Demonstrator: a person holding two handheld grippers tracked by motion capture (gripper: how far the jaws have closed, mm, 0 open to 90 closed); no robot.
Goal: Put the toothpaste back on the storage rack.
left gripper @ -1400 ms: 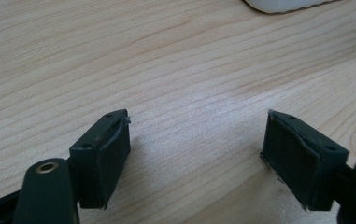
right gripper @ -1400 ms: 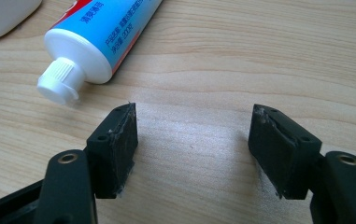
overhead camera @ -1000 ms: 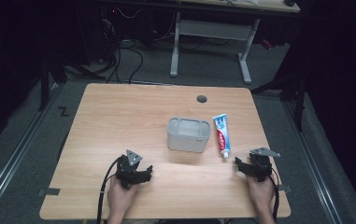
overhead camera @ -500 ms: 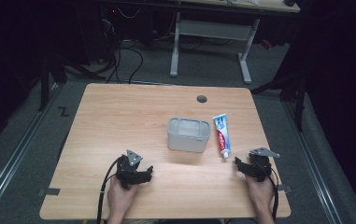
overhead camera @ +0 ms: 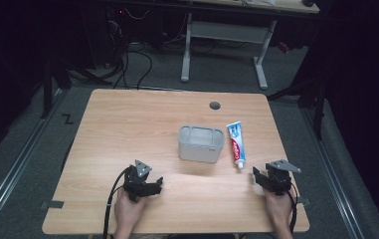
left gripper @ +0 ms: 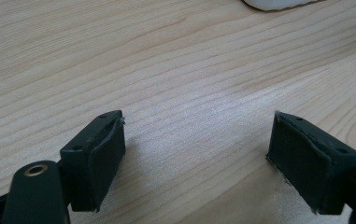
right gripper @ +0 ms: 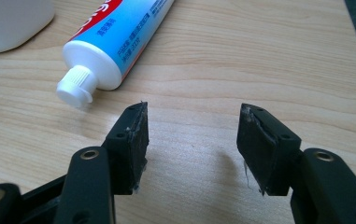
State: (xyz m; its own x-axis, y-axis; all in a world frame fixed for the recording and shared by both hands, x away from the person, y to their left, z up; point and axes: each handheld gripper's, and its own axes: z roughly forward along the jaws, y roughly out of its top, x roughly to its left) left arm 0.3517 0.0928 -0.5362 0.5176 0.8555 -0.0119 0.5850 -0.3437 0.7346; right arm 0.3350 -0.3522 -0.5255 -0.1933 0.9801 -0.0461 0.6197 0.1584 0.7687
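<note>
Two black grippers rest near the wooden table's (overhead camera: 127, 124) front edge: the left gripper (left gripper: 196, 144) gapes empty, while the right gripper (right gripper: 192, 140), jaws just narrowing on nothing, faces the red-white-and-blue toothpaste tube (right gripper: 119, 35) lying beside the grey plastic holder (overhead camera: 201, 143), suggesting a pickup is being readied.

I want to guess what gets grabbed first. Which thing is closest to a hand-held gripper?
The toothpaste tube: its white cap lies just beyond the right hand-held gripper.
</note>
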